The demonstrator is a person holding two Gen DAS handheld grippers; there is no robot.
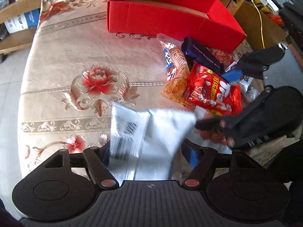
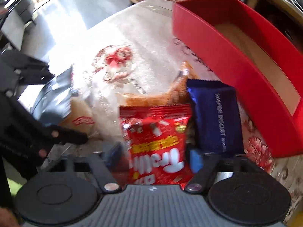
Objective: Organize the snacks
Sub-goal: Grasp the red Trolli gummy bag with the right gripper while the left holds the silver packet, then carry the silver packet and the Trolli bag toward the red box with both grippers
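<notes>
Silver pouch (image 1: 144, 132): crinkly foil, clamped in left gripper (image 1: 149, 151) jaws, above tabletop (image 1: 66, 56).
Red bag (image 2: 155, 143): glossy, lengthwise between right gripper (image 2: 153, 158) jaws; closure unclear.
Red box (image 1: 170, 19): cardboard, behind.

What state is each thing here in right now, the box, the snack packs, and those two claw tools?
Red box: open, looks empty.
Silver packet: between the left gripper fingers.
Red Trolli bag: between the right gripper fingers.
Blue wafer pack: sealed, beside the box.
Orange pack: under the others.
</notes>
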